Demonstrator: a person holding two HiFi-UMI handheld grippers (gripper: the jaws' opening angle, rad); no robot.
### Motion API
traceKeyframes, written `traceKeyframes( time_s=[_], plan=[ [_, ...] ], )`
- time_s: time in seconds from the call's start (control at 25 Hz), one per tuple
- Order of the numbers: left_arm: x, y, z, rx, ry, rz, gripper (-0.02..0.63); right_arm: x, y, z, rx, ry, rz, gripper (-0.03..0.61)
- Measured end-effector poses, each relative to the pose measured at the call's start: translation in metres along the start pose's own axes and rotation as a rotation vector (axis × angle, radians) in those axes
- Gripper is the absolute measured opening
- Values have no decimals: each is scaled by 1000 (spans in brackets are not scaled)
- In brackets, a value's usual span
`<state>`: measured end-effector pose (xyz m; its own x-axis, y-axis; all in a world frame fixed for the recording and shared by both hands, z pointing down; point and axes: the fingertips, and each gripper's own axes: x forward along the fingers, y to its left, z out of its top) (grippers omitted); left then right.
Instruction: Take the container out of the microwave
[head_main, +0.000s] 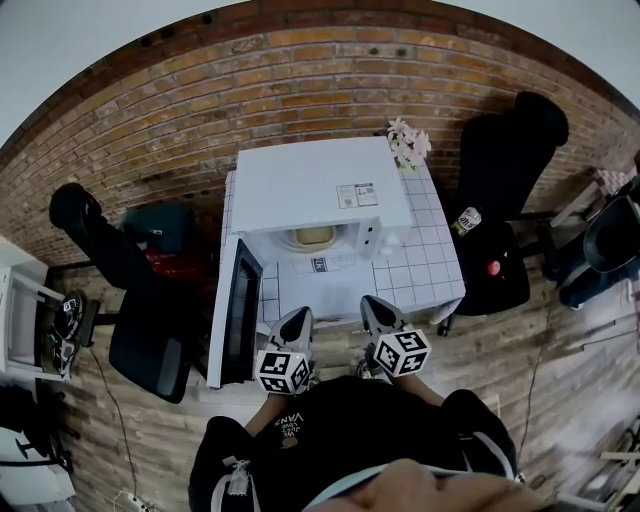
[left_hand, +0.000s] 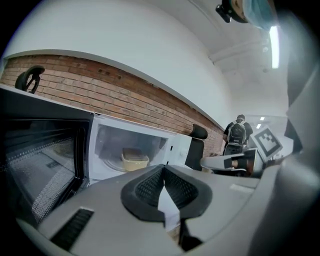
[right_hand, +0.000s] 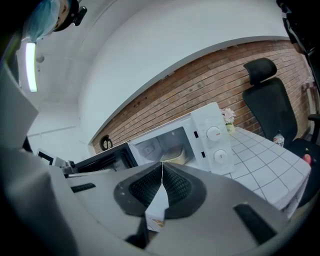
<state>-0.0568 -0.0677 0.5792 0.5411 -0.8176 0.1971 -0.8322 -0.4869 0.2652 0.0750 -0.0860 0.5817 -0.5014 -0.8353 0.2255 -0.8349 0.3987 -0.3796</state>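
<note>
Nearest, left gripper (head_main: 298, 318) and right gripper (head_main: 373, 305) both had fingers clenched on nothing, side by side at the counter (head_main: 432, 262) edge. Beyond, the microwave (head_main: 320, 185) stood with its door (head_main: 241, 312) open; the container (head_main: 313, 237) sat inside, untouched.

At six o'clock our left tongs (left_hand: 163, 172) show their black ribbed pads (left_hand: 145, 187) pressed together, with nothing between them. Just beyond, towards nine o'clock, we see the white microwave (left_hand: 177, 145) standing open, its dark door (left_hand: 40, 165) swung out at eight o'clock. Inside the cavity a cream container (left_hand: 134, 160) sits on the turntable. A brick wall (left_hand: 125, 100) runs behind at eleven o'clock. Towards three o'clock we make out a black office chair (left_hand: 196, 145) and, farther off, a person with a backpack (left_hand: 239, 132).
</note>
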Motion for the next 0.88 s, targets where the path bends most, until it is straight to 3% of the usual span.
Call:
traceKeyframes(
  time_s=[0.4, 0.88],
  plan=[
    [26, -16, 2, -18, -38, 125, 9, 14, -23, 21, -23, 29, 139, 5],
    [41, -25, 1, -34, -55, 249, 9, 22, -43, 27, -39, 65, 227, 5]
  ],
)
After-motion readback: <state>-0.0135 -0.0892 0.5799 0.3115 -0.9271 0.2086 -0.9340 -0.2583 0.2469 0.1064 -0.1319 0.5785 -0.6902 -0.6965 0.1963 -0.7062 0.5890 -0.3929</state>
